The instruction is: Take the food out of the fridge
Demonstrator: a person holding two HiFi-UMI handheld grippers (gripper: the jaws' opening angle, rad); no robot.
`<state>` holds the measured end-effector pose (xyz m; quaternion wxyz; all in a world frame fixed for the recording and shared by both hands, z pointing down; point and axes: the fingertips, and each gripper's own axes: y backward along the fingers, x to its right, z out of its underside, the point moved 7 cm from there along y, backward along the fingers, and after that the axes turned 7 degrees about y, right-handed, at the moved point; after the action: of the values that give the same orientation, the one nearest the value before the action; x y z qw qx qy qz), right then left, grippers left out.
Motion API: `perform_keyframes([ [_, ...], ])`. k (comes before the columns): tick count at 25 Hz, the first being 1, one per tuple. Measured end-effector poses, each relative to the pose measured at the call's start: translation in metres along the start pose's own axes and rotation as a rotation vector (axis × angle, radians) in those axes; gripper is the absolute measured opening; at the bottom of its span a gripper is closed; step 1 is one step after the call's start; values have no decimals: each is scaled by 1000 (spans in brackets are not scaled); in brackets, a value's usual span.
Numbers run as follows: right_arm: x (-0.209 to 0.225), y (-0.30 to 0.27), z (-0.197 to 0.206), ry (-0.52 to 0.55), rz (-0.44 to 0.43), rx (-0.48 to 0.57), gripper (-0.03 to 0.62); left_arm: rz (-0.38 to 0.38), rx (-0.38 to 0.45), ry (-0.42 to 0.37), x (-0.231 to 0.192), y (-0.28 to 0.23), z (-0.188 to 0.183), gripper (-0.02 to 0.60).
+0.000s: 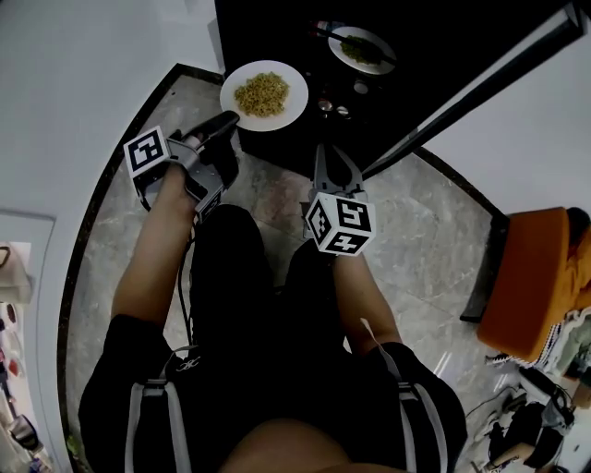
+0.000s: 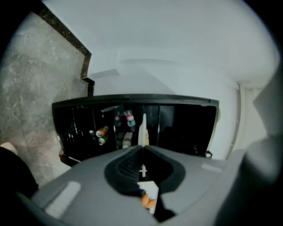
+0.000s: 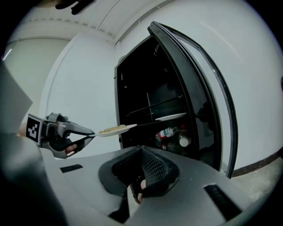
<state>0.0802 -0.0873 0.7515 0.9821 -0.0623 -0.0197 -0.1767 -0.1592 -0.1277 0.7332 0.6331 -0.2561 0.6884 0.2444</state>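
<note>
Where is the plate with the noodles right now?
In the head view the plate of noodles is upper left of centre, pinched by its rim in the left hand-held gripper, at the front edge of the open fridge.

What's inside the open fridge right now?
A plate of greens sits above some bottles. The rest of the fridge interior is too dark to read. The noodle plate is outside, in the left gripper.
</note>
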Motion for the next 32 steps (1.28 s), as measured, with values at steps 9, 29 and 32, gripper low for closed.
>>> perform_keyframes([
  [9, -12, -17, -112, -1, 4, -1, -3, -40, -8, 11, 73, 24, 11, 6],
  [29, -41, 19, -482, 50, 71, -23, -3, -68, -100, 79, 429, 24, 42, 6],
  [32, -41, 14, -505, 62, 96, -8, -3, -56, -122, 53, 455, 17, 32, 6],
])
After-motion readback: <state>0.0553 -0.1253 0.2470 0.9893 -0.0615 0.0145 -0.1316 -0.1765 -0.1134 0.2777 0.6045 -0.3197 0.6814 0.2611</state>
